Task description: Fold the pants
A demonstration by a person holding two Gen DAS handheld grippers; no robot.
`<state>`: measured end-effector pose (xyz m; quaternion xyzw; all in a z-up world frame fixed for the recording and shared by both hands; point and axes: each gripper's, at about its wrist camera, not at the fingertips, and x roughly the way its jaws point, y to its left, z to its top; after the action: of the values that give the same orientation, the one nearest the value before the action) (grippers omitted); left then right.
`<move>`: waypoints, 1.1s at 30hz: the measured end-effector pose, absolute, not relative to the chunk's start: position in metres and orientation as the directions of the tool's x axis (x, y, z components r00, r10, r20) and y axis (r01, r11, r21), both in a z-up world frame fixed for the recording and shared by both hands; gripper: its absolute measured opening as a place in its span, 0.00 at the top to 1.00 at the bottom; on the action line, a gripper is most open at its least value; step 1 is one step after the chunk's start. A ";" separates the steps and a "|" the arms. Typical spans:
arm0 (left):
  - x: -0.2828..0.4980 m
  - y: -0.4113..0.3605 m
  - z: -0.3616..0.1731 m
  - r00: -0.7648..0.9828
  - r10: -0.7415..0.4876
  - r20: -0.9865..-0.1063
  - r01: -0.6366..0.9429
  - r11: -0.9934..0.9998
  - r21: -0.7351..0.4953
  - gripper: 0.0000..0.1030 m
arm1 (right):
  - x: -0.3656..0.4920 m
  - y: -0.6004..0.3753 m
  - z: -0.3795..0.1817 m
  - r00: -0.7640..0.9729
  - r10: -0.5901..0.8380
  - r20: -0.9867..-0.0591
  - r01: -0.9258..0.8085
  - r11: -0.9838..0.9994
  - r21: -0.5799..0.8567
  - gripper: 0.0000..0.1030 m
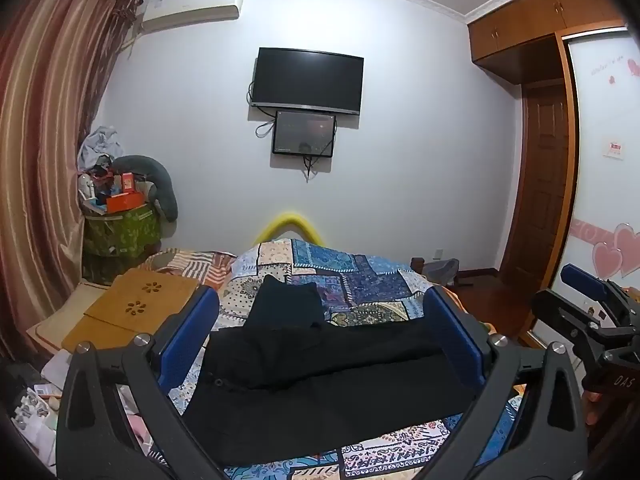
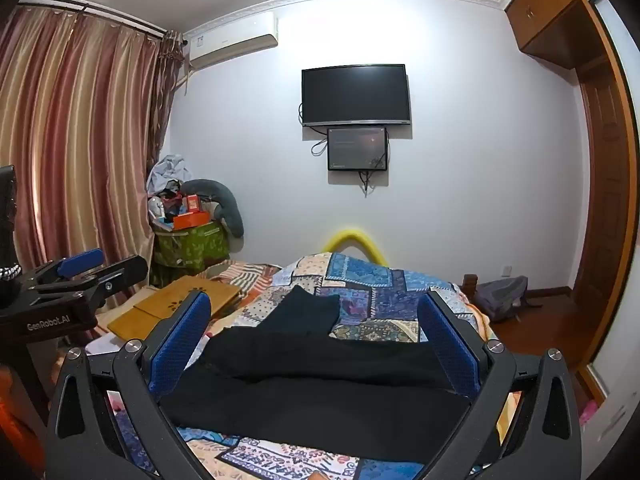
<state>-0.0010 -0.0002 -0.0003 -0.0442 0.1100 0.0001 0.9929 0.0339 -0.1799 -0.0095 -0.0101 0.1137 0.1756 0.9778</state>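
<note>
Room: a bedroom with a pale wall [image 1: 400, 160], striped curtains [image 1: 44, 140] on the left and a wooden wardrobe [image 1: 532, 20] on the right.
Bed: the bed [image 1: 360, 276] fills the lower middle, covered by a patchwork quilt in blues and creams.
Pants: black pants [image 1: 320, 384] lie spread across the quilt near the cameras, one part reaching away toward the foot of the bed.
Television: a dark television [image 1: 308, 80] hangs on the far wall, a smaller screen [image 1: 303, 133] just beneath it.
Wooden board: a tan wooden board [image 1: 132, 312] with flower cut-outs rests left of the bed.
Left gripper: the left gripper [image 1: 320, 328] hovers over the pants, its blue-padded jaws spread wide, nothing between them.
Right gripper: the right gripper [image 2: 316, 336] is beside it, jaws equally wide apart and holding nothing, above the pants.
</note>
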 end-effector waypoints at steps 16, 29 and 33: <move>-0.004 -0.003 -0.002 0.975 -0.016 -0.220 0.002 0.998 -0.064 0.00 | 0.034 -0.180 -0.007 0.913 0.342 -0.225 -0.345 0.938 0.025 0.00; -0.003 -0.004 -0.005 0.976 -0.003 -0.220 -0.010 0.998 -0.056 0.00 | 0.035 -0.181 -0.011 0.915 0.336 -0.226 -0.337 0.941 0.032 0.00; -0.003 -0.005 -0.005 0.976 -0.005 -0.220 -0.007 0.998 -0.057 0.00 | 0.035 -0.181 -0.011 0.915 0.335 -0.225 -0.337 0.941 0.032 0.00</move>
<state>-0.0032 -0.0049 -0.0052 -0.0289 0.1105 0.0005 0.9935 0.0351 -0.1810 -0.0109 -0.0036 0.1142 0.1716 0.9785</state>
